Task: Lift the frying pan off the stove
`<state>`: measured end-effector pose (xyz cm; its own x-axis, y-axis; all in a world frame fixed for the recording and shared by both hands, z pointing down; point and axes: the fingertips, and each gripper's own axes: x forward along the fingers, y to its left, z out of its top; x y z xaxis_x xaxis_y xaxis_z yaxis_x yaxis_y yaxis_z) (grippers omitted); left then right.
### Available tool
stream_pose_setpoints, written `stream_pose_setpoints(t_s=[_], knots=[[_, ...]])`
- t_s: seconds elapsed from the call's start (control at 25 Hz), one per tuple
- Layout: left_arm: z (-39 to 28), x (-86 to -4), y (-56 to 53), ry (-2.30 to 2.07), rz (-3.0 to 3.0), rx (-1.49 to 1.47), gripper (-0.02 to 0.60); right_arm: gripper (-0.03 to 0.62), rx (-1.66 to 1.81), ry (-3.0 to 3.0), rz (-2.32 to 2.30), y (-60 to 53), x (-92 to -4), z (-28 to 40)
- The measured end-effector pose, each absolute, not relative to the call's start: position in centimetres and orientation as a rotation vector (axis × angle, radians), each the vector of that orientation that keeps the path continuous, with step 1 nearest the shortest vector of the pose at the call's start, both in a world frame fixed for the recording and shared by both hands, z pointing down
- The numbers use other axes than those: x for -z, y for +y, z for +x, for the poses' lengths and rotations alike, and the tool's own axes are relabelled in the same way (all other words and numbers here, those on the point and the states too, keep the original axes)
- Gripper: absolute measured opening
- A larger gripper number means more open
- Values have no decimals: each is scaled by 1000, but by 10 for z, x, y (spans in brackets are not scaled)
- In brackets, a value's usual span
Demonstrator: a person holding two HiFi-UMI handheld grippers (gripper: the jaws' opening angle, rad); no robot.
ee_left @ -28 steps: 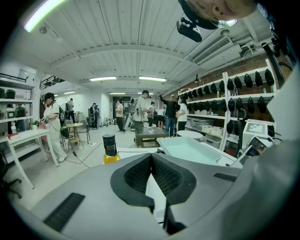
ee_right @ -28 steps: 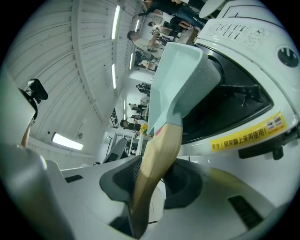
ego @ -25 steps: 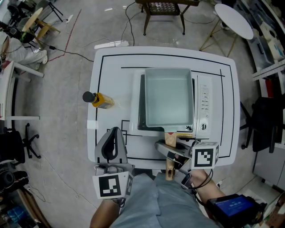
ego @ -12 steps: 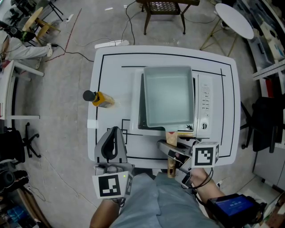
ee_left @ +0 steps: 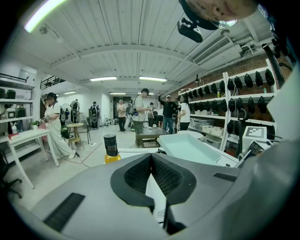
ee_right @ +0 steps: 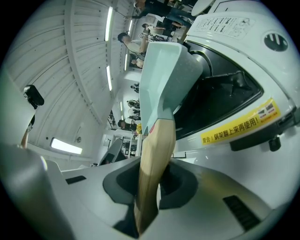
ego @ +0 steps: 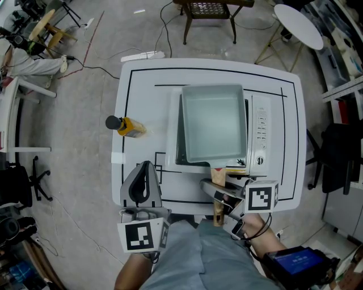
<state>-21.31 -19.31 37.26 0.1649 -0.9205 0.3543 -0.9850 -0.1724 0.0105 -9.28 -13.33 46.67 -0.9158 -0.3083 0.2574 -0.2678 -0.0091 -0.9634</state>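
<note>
A square pale-green frying pan sits on a white induction stove on the white table. Its wooden handle points toward me over the table's front edge. My right gripper has just been closing, and its pads now press on both sides of that handle. In the right gripper view the pan rises past the stove's black top. My left gripper rests at the front left of the table, apart from the pan, its pads meeting with nothing between them.
A bottle of yellow liquid with a black cap lies at the table's left edge. The stove's control strip runs along its right side. A chair and a round white table stand beyond; people stand far off.
The right gripper's jaws have narrowed onto the wooden handle. The pan, the stove and the left gripper are where they were.
</note>
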Motion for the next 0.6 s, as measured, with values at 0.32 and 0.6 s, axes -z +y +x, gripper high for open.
stream_pose_setpoints(t_s=[0.32, 0.6], knots=[[-212, -372, -193, -1847, 2204, -392, 17, 89, 2113, 2203, -622, -133, -466, -93], [-211, -372, -192, -1851, 2205, -394, 17, 89, 2120, 2195, -609, -132, -465, -93]])
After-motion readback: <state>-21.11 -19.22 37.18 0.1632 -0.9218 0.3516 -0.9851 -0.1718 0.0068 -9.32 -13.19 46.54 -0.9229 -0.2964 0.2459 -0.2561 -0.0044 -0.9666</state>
